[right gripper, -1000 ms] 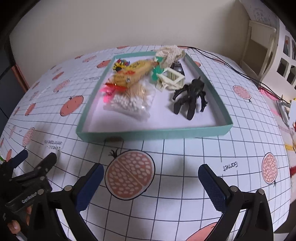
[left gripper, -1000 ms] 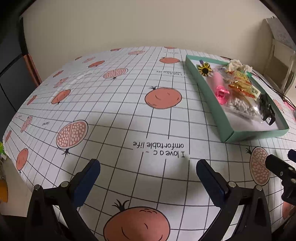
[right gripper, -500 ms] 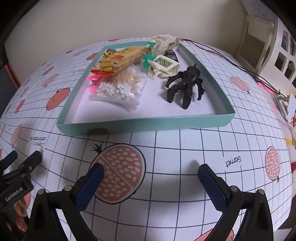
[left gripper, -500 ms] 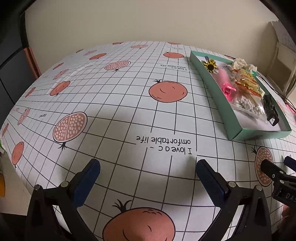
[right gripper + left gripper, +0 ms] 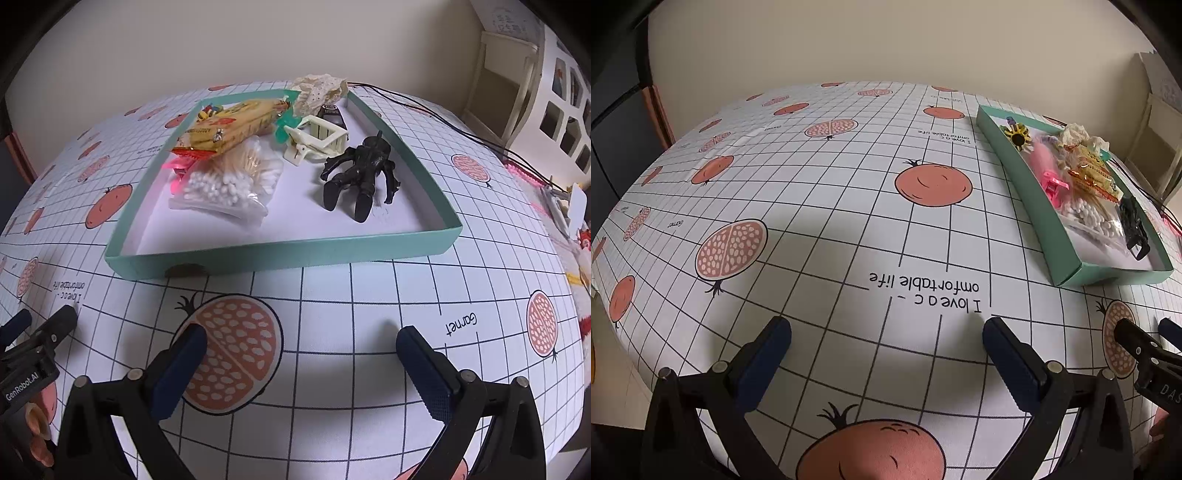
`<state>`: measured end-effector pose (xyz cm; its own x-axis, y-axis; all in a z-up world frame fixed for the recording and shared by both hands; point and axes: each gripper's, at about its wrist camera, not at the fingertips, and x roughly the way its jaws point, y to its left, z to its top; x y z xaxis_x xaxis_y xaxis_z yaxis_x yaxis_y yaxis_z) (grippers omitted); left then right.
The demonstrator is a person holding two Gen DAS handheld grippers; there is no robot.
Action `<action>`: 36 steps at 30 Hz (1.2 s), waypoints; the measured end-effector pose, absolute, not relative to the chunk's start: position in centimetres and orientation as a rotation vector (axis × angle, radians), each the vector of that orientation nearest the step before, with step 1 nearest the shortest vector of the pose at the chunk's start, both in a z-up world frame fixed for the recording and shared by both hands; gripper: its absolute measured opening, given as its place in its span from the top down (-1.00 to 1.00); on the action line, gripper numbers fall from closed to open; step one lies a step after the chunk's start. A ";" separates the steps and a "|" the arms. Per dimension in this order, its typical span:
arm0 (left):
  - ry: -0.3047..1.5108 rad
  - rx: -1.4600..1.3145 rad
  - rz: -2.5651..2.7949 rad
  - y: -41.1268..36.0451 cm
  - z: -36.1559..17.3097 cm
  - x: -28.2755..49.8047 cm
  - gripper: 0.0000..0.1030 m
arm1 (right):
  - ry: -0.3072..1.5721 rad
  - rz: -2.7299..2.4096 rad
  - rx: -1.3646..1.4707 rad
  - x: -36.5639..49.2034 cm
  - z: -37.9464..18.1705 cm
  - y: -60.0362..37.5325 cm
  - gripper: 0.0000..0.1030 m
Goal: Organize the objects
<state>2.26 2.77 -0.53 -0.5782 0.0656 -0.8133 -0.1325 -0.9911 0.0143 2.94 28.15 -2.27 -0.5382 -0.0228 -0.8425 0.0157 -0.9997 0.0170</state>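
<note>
While both tools hang low over the table [image 5: 849,206], neither carries anything. Right hand-held gripper [image 5: 295,360]: fingers spread wide, nothing between the pads, poised above a halved-pomegranate print just short of the tray's near wall. Left hand-held gripper [image 5: 886,349]: likewise spread and unloaded, over bare patterned cloth to the tray's left, well apart from it.

Teal tray [image 5: 280,254] sits on the table straight ahead of the right tool. Contents, near to far:
- black claw clip [image 5: 360,173], right half, lying free on the white floor of the tray;
- bag of cotton swabs [image 5: 225,184], left half;
- pink clip [image 5: 177,173], tucked against the swab bag's left edge;
- yellow snack packet [image 5: 229,127], resting partly on the swab bag;
- cream claw clip [image 5: 319,138], mid-tray, with a small green piece [image 5: 284,131] touching it;
- cream lace piece [image 5: 319,92], at the far wall, overhanging the rim;
- yellow flower clip [image 5: 1017,136], far left corner.

No loose item shows on the cloth in either view.

Judgement: everything visible is gathered in the tray, jumbled rather than grouped. That fits two stages: items about to be taken out and sorted, or items already collected with the tools clear. Cannot settle which. If picking is wanted, the black claw clip is the most open target; its prongs call for a grip across the body.
</note>
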 end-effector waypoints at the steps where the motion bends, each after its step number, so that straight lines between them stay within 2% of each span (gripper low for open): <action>1: 0.111 -1.383 2.694 2.8 -0.5 2.3 -1.00 | -0.012 -2.737 1.499 3.0 -2.3 28.1 -1.00; 36: 0.111 -1.384 2.690 2.4 -0.5 2.5 -1.00 | -0.010 -2.736 1.501 2.8 -2.3 28.1 -1.00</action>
